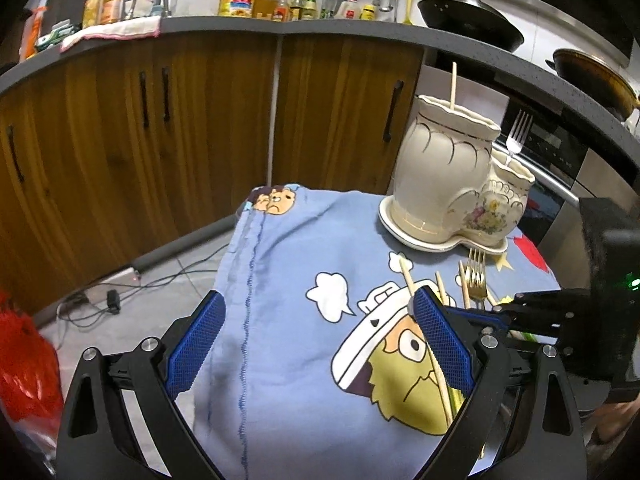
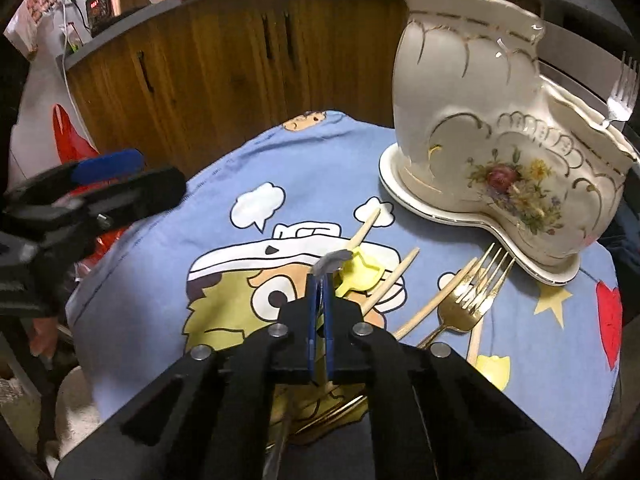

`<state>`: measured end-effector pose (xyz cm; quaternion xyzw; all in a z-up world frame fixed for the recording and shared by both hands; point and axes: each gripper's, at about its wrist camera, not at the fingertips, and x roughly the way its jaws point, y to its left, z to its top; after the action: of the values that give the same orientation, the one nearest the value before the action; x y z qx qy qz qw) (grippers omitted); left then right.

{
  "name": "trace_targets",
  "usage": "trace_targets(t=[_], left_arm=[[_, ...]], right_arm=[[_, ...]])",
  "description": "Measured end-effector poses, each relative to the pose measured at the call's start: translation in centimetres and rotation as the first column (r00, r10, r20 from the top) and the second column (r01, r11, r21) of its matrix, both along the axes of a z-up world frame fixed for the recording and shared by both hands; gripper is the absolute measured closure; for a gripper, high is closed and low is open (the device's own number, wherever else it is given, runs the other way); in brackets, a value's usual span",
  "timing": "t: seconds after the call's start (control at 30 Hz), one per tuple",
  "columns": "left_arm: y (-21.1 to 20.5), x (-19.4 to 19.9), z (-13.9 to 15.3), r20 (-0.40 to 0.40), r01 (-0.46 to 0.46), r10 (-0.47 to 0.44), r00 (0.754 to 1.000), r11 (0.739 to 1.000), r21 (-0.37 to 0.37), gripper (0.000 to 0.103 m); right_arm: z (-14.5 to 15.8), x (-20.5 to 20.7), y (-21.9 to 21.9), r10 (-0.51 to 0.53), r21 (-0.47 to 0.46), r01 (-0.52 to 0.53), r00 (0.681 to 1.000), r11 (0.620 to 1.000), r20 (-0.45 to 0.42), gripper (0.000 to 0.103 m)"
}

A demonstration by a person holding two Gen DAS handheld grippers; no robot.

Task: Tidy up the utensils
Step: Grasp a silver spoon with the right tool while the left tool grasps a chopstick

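Utensils lie loose on a surface draped with a blue cartoon-print cloth (image 1: 288, 320), ahead and to the right of the right tongs (image 2: 320, 280). A gold fork (image 2: 466, 300) rests tines-forward toward the holder, with a second gold fork partly under it; pale wooden chopsticks (image 2: 390, 284) lie just beside them, pointing diagonally forward. One further chopstick (image 2: 364, 230) lies straight ahead of the right tongs, its near end passing under a yellow spoon-like piece (image 2: 360, 274); what that piece is cannot be told.

The right tongs are drawn together, the blue pads (image 2: 310, 320) nearly touching; a small grey item sits at their tips, and whether it is clamped cannot be told.

The left tongs (image 1: 316, 332) stand wide apart above the cloth, holding nothing. A chopstick (image 1: 424, 328) runs just beside the inner face of their right finger.

Beyond both tongs, to the right, stands a cream ceramic utensil holder (image 2: 480, 132) with gilt trim and a floral motif, on a matching saucer (image 2: 404, 192). Its tall compartment holds one upright chopstick (image 1: 453, 86); its low compartment holds a silver fork (image 1: 517, 132), tines up.

Behind the surface run wooden cabinet doors (image 1: 160, 128) under a grey countertop carrying oil bottles (image 1: 236, 0) and a black wok (image 1: 472, 20).
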<state>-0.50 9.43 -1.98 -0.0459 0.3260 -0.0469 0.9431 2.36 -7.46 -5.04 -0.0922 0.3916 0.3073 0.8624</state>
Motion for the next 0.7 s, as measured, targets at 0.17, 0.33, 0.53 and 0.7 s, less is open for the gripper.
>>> trace_targets(t=[0.17, 0.33, 0.53, 0.7], left_arm=[[-1.4, 0.5, -0.4, -0.027, 0.02, -0.019, 0.999, 1.0, 0.021, 0.009], [-2.8, 0.8, -0.7, -0.04, 0.029, -0.027, 0.999, 0.998, 0.054, 0.009], [-2.0, 0.7, -0.6, -0.048, 0.016, -0.015, 0.999, 1.0, 0.016, 0.009], [-1.3, 0.5, -0.7, -0.052, 0.003, -0.003, 0.999, 1.0, 0.004, 0.009]], right_arm=[[1.2, -0.8, -2.4, -0.013, 0.049, 0.012, 1.0, 0.999, 0.021, 0.103], [1.5, -0.5, -3.6, -0.009, 0.096, 0.01, 1.0, 0.995, -0.014, 0.103], [0.2, 0.0, -0.8, 0.033, 0.047, -0.031, 0.999, 0.998, -0.027, 0.076], [-0.6, 0.8, 0.9, 0.028, -0.026, -0.029, 0.999, 0.999, -0.026, 0.077]])
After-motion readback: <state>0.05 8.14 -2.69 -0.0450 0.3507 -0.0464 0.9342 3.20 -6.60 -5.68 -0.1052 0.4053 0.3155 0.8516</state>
